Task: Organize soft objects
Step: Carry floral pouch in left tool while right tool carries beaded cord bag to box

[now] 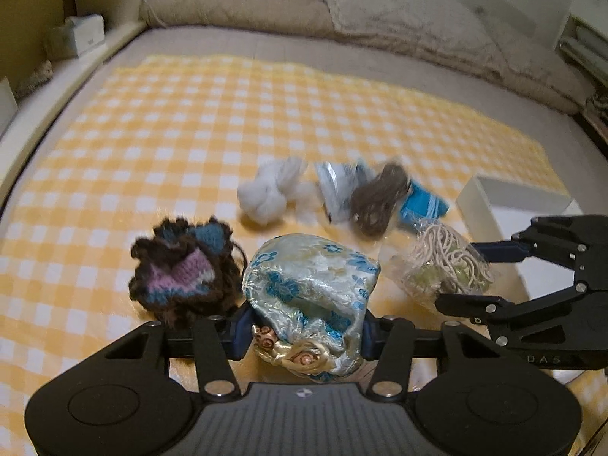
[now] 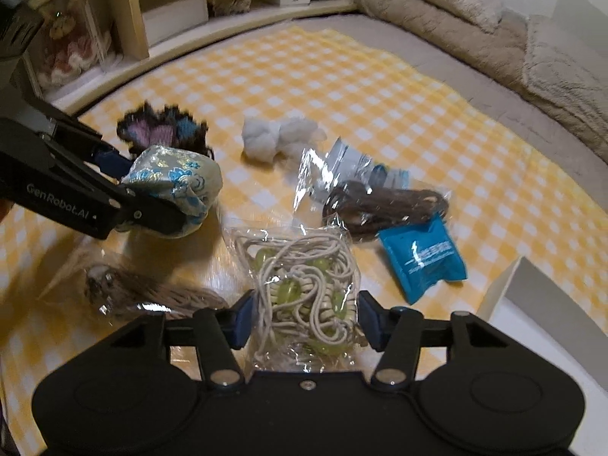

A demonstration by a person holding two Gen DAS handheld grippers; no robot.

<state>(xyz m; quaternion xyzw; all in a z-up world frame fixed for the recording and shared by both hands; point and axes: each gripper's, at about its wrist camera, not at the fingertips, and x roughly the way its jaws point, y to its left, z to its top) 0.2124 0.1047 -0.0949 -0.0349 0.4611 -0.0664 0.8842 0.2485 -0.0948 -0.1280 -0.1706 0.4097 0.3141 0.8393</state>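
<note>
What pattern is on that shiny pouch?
Pale silvery brocade pouch with blue flowers, clearest in the left wrist view.

Bed (image 1: pixel 182 41), yellow checked blanket (image 1: pixel 190 114) spread on it, knitted pouch (image 1: pixel 182 269), white fluff (image 1: pixel 266 193), perhaps cotton

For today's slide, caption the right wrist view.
Right gripper clamps a cord bag; left gripper holds a brocade pouch.
</note>
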